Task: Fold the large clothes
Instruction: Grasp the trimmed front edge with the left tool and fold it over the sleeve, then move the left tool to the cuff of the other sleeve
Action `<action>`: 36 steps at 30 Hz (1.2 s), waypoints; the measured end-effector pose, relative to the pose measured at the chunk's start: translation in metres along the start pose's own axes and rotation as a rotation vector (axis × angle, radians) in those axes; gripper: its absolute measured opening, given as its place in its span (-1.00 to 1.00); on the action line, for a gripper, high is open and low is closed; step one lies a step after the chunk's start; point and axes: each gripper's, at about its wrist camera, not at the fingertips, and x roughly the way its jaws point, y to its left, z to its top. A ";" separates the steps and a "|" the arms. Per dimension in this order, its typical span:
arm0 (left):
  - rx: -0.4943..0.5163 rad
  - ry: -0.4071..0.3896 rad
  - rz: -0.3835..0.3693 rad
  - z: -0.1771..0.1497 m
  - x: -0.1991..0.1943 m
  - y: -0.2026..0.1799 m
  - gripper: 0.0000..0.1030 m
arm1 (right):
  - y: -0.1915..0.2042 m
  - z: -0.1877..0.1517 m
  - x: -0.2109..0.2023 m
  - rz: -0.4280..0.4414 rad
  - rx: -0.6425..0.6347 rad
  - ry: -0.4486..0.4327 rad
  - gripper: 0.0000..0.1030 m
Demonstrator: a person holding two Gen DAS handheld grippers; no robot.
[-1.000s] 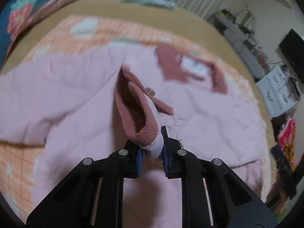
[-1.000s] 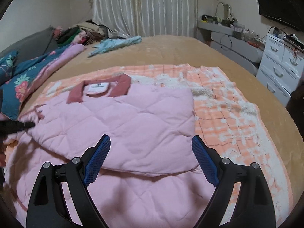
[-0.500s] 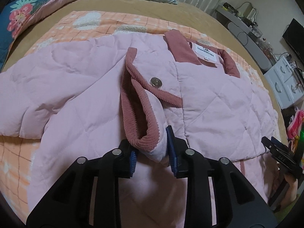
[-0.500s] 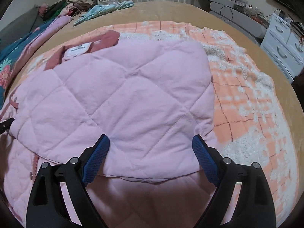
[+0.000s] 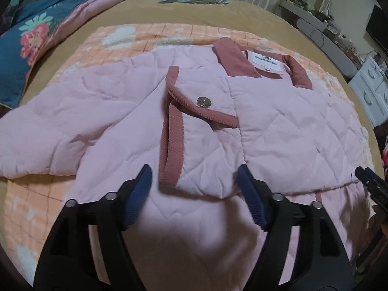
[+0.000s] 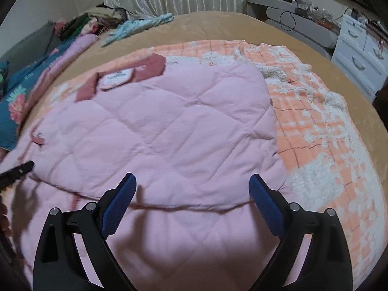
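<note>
Lying across an orange checked blanket [image 5: 150, 34] on a wide bed [image 6: 218, 21], a pale pink quilted jacket [image 5: 278, 131] has its panels and one sleeve folded in over its body, collar and white label [image 5: 265, 63] toward twelve o'clock. Above its lower half, the left tongs [image 5: 194, 179] stand spread, their jaws having just been opening; the sleeve's dusty-rose ribbed cuff [image 5: 171, 143], with a silver snap [image 5: 203, 101] near it, lies loose on the jacket between the blue pads, which do not press it. At three o'clock from them, the right tongs [image 6: 192, 189] also stand spread wide, having just opened a little further, with only the flat quilted fabric below. A floral quilt [image 5: 29, 38] lies at ten o'clock, white drawers [image 6: 359, 55] at two o'clock.
</note>
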 end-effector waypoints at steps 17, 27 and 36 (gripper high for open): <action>0.006 -0.071 0.029 -0.009 -0.058 0.008 0.83 | 0.049 -0.005 -0.054 0.091 -0.032 -0.086 0.92; -0.036 -0.121 0.073 -0.015 -0.081 0.038 0.83 | 0.092 -0.003 -0.075 0.092 -0.131 -0.129 0.92; -0.085 -0.142 0.092 -0.024 -0.096 0.069 0.83 | 0.130 -0.002 -0.084 0.135 -0.171 -0.151 0.92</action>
